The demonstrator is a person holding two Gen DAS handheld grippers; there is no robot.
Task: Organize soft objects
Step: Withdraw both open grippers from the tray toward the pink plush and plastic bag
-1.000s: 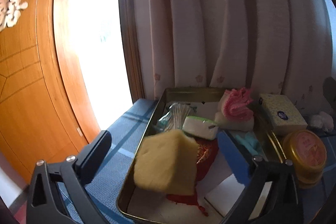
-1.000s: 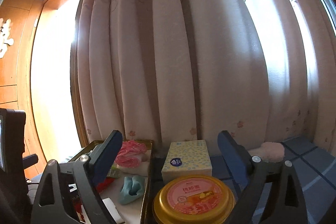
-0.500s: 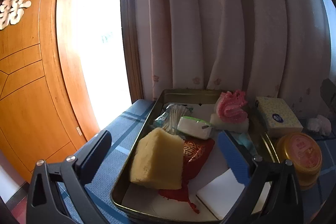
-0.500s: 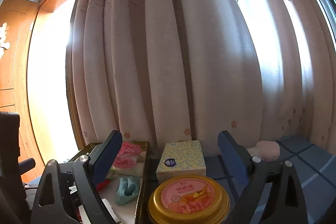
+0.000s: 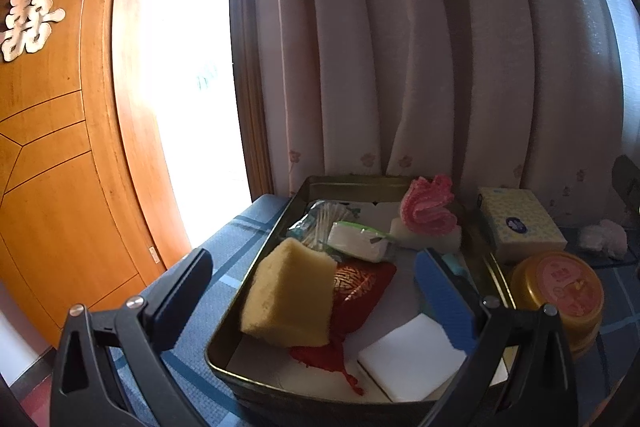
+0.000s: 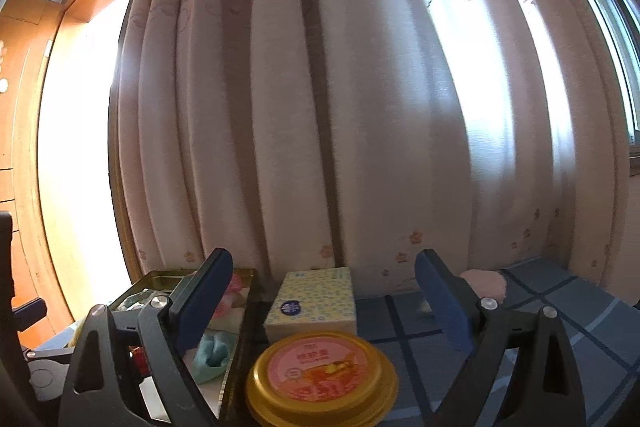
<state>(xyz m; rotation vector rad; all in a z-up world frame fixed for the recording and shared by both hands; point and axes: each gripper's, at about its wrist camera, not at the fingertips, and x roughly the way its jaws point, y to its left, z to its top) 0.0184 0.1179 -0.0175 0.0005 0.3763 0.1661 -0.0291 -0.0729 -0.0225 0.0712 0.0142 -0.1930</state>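
Observation:
A gold metal tray holds a yellow sponge, a red embroidered pouch, a white pad, a tissue pack, a pink cloth on a white sponge and a teal cloth. My left gripper is open and empty above the tray's near end. My right gripper is open and empty above a yellow tin. A pink puff lies on the blue cloth, partly hidden behind my right finger.
A yellow tissue box stands behind the tin, right of the tray; both show in the left wrist view. Curtains hang close behind the table. A wooden door is at the left.
The yellow sponge dropped from the left gripper's span into the tray and now rests against the red pouch. The left gripper drew back a little. The right gripper tilted slightly.

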